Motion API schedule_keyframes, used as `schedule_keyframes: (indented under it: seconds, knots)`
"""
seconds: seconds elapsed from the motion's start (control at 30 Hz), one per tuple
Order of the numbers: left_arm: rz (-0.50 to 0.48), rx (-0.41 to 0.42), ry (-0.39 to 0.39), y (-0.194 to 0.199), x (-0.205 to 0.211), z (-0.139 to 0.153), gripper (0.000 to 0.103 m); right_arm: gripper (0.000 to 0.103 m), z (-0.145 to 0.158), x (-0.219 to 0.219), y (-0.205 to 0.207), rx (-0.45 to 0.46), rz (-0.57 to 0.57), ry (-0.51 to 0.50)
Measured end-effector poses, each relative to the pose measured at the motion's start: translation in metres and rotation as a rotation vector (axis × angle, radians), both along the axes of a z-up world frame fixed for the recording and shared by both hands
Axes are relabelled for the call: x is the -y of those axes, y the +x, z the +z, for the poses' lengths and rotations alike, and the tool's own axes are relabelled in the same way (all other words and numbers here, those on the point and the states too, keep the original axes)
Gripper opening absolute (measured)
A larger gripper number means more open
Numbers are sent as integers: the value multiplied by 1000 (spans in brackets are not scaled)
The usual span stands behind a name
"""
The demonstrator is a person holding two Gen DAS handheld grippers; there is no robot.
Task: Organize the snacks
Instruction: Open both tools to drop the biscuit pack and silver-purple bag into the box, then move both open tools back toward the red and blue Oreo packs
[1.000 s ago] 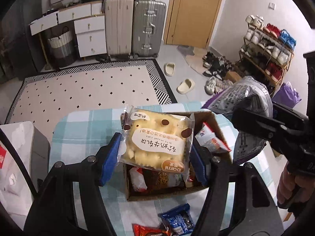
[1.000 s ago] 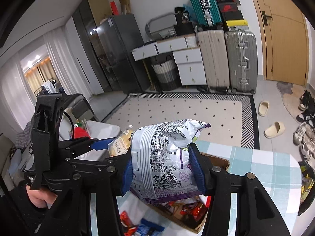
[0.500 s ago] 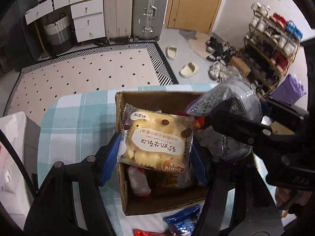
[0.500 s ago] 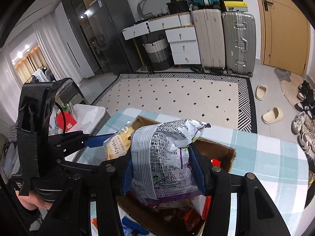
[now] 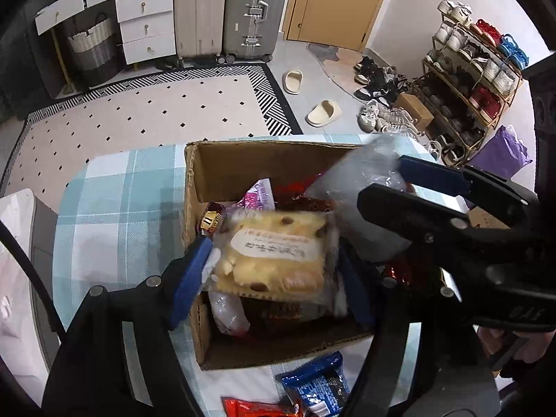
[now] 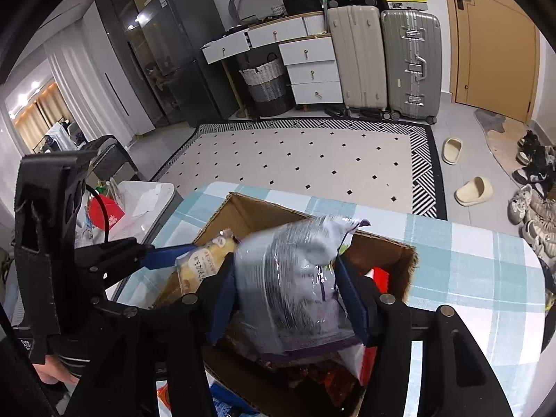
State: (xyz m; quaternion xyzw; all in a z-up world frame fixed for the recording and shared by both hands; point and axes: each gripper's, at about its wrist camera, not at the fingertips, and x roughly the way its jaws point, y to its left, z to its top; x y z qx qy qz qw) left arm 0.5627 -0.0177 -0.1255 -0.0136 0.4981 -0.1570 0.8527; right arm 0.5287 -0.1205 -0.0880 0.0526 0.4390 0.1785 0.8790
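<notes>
An open cardboard box [image 5: 222,166] with several snack packs inside stands on the blue-checked table. My left gripper [image 5: 271,264] is shut on a yellow bread pack [image 5: 274,253] and holds it low over the box's near half. My right gripper [image 6: 288,292] is shut on a silver-and-purple snack bag [image 6: 295,278] and holds it over the box [image 6: 243,215]. In the left wrist view the silver bag [image 5: 361,187] and right gripper come in from the right. In the right wrist view the bread pack [image 6: 201,264] shows at the left.
A blue pack [image 5: 316,385] and a red pack [image 5: 257,408] lie on the checked tablecloth [image 5: 118,208] in front of the box. A grey-white unit [image 5: 17,278] stands left of the table. Beyond lie a rug, suitcases and a shoe rack.
Both grippers have dropped with their packs, from above the box down into its opening. The box now fills more of both views.
</notes>
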Motion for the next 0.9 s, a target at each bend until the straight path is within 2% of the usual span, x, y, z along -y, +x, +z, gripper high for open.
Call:
schedule_keyframes:
  seconds: [0.07,0.13,0.3,0.37,0.43,0.47,0.67,0.8,0.9]
  knots:
    - [-9,8,-5,-5,0,5,74,67,4,4,-4,7,-5,19]
    - [-5,9,8,-10,2,10,80,68,8,6,-9,18,-14,12]
    - [0,48,-1,-34,-2,33,80,68,28,14,-28,66,-27,25]
    - [14,73,-12,-49,-9,44,80,71,37,19,-40,91,-34,34]
    - [39,124,-19,-65,-16,55,81,79,46,24,-55,127,-43,46]
    - [55,151,-16,-72,-17,60,81,80,49,26,-62,136,-48,62]
    - [145,283,19,-131,-35,84,82,80,64,30,-97,172,-69,121]
    - [194,394,43,-169,-47,105,88,80,75,25,-127,206,-54,140]
    - [216,456,39,-198,-52,120,89,85,81,17,-153,246,-36,136]
